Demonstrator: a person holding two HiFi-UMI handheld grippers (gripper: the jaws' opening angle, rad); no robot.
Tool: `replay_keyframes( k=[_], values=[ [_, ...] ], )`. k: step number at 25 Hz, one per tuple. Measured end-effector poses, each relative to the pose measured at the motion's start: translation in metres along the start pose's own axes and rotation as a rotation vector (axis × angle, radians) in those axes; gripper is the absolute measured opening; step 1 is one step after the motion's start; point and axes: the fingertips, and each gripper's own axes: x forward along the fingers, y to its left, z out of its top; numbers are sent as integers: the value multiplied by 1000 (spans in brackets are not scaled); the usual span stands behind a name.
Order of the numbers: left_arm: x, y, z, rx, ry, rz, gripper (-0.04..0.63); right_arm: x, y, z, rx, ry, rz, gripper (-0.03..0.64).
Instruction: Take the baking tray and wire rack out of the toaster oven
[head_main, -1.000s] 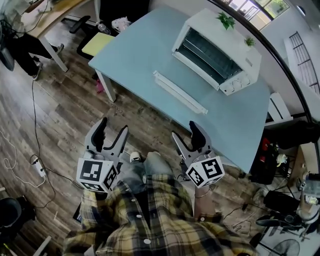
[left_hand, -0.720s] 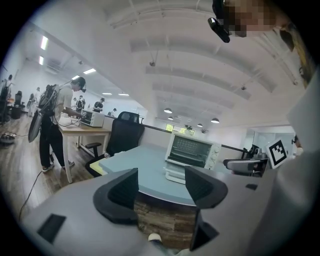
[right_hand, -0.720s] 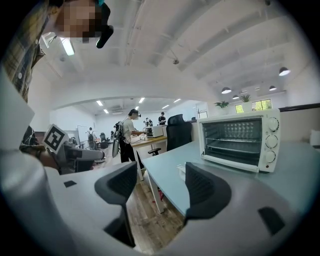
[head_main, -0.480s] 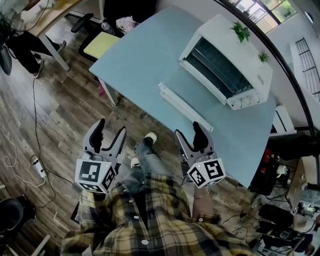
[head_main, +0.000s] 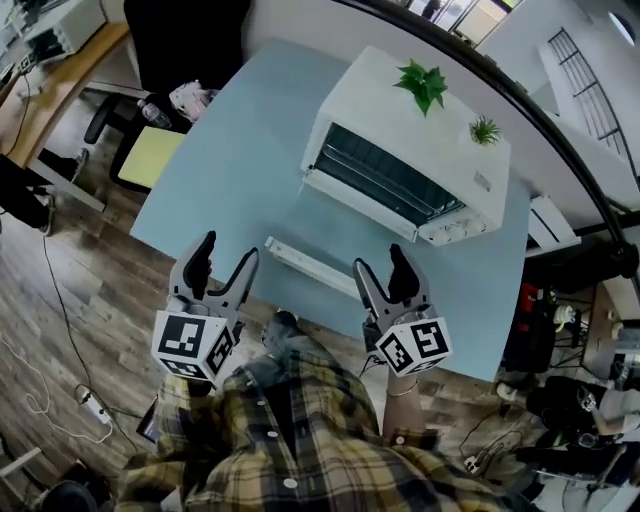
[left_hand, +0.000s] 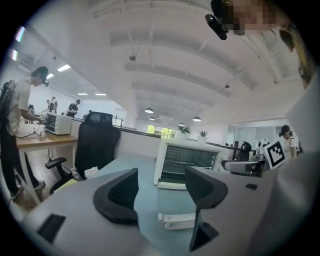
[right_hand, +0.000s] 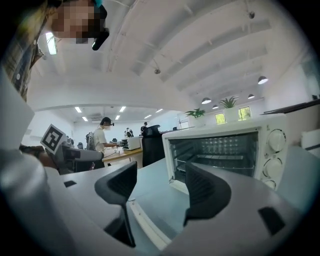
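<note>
Tabletop, pale blue, extends ahead of both grippers and carries the white toaster oven. The oven stands ahead of the right gripper and ahead-right of the left gripper, with its open front facing them. Inside the cavity, the right gripper view shows horizontal shelf levels at mid height. The baking tray and the wire rack cannot be told apart there. A long white strip lies flat on the table between the oven and the grippers, just ahead of the gap separating the two tools. Two small potted plants stand on the oven roof.

Left gripper: jaws about half apart, nothing between the pads. Right gripper: jaws parted to a similar width, also empty. Neither tool touches the oven or the strip.

Compared with one second ago, both grippers were over the wood floor, short of the table. Their jaw tips now reach the table's near edge, and the oven sits much nearer. Jaw spacing on both tools is unchanged.
</note>
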Motion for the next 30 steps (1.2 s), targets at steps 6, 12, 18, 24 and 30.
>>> replay_keyframes(
  k=[6,12,18,24,30],
  values=[
    [60,-20,15,0,-14,-104,281,9,-33,9,31,-15,-43,284],
    [106,-49,20,3,23,-253,278,1,-56,16,104,-54,-145,284],
    [141,-73,20,-14,67,-386,272,-7,-68,20,193,-98,-220,284],
    [168,-86,20,-50,112,-476,261,-8,-80,20,257,-124,-291,284],
    [181,-90,9,-107,155,-515,258,-5,-89,16,312,-144,-315,284]
  ],
)
